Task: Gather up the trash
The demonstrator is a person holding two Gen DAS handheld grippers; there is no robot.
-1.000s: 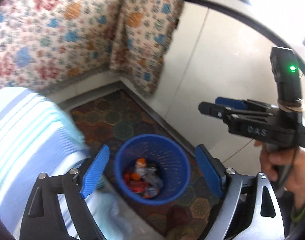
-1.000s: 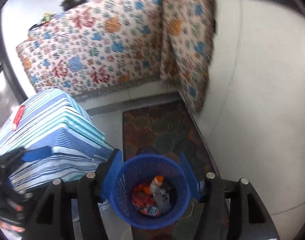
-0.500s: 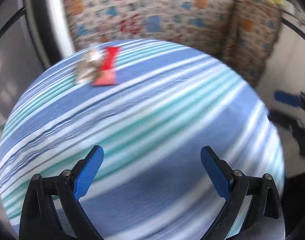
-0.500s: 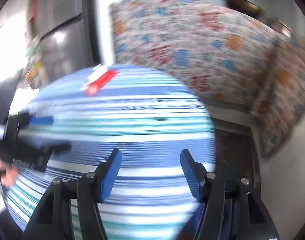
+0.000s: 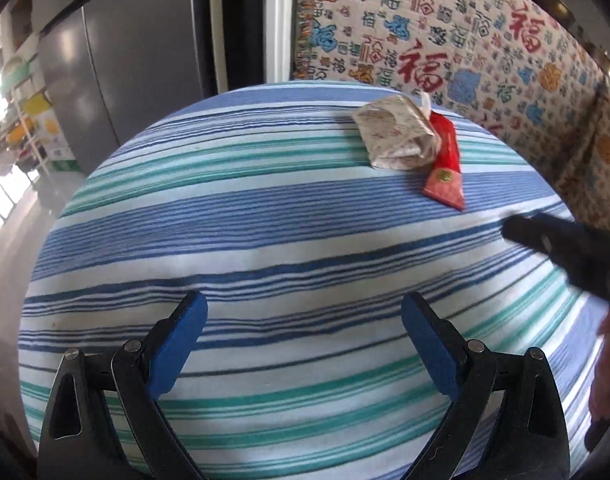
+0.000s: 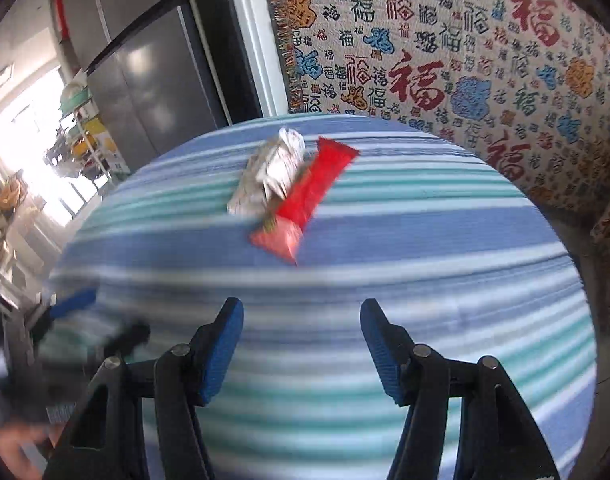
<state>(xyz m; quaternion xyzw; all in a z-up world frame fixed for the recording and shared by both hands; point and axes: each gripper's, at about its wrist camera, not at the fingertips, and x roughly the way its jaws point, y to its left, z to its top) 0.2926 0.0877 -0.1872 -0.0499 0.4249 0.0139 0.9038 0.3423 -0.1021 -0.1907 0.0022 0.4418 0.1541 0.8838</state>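
left tongs (image 5: 303, 344): released, jaws spread wide, nothing between the pads; low centre of the left wrist view, over bare striped cloth.
right tongs (image 6: 301, 346): released at a middling gap, nothing between the pads; low centre of the right wrist view.
what changed: a second ago both views looked down into a blue bin on the floor with wrappers already in it. Both now face the worktop (image 5: 265, 240) instead, and the bin is out of both frames.
left jaws vs then: a bit wider than a second ago, now steady.
right jaws vs then: same gap.
trash left: a crumpled paper wrapper (image 5: 395, 138) and a red snack packet (image 5: 445, 168), upper right of the left wrist view, touching each other, the packet's top end tucked against the paper.
same pair, right view: paper wrapper (image 6: 271, 176) and red packet (image 6: 305, 204), upper centre, blurred by motion.
gap to trash: both tongs well short of the pair, with striped cloth between.
other tongs in frame: right tongs show as a dark blur at the right edge of the left wrist view (image 5: 565, 248); left tongs as a blur at lower left of the right wrist view (image 6: 77, 312).
surroundings: patterned cloth (image 5: 465, 52) behind the worktop, grey fridge (image 5: 125, 60) upper left.
meaning for task: my read, the last drop is done and this is the return for the next pick; two pieces remain.
risk: pieces overlap, so grabbing one may drag the other.
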